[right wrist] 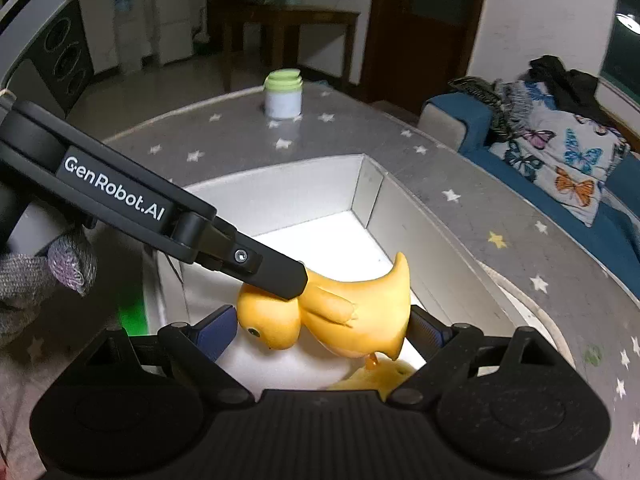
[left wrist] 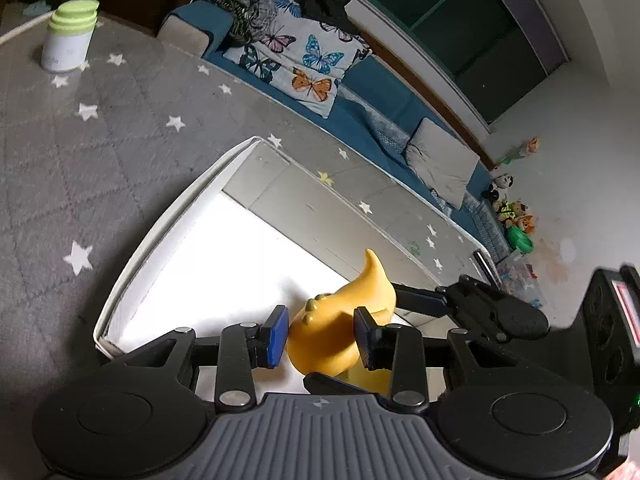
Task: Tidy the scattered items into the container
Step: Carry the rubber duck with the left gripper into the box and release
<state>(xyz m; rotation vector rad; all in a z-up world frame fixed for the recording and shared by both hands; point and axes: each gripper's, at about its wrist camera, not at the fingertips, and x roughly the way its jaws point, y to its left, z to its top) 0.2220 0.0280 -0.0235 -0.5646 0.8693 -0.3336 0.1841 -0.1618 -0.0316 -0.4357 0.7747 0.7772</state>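
Observation:
A yellow rubber duck (right wrist: 344, 312) hangs over the white open box (right wrist: 362, 184), head down. It also shows in the left wrist view (left wrist: 340, 328). My left gripper (left wrist: 322, 336) has its blue pads against the duck's sides; its finger (right wrist: 276, 272) crosses the duck's neck in the right wrist view. My right gripper (right wrist: 324, 332) straddles the duck from head to tail, pads at both ends. Its finger (left wrist: 424, 302) reaches the duck's tail in the left wrist view. A second yellow item (right wrist: 374, 378) lies on the box floor below, mostly hidden.
The box (left wrist: 168, 216) sits on a grey star-patterned mat (left wrist: 88, 152). A white jar with a green lid (right wrist: 283, 94) stands at the mat's far side. A blue sofa with a butterfly blanket (right wrist: 560, 152) borders the mat. Soft toys (left wrist: 516, 216) lie along the wall.

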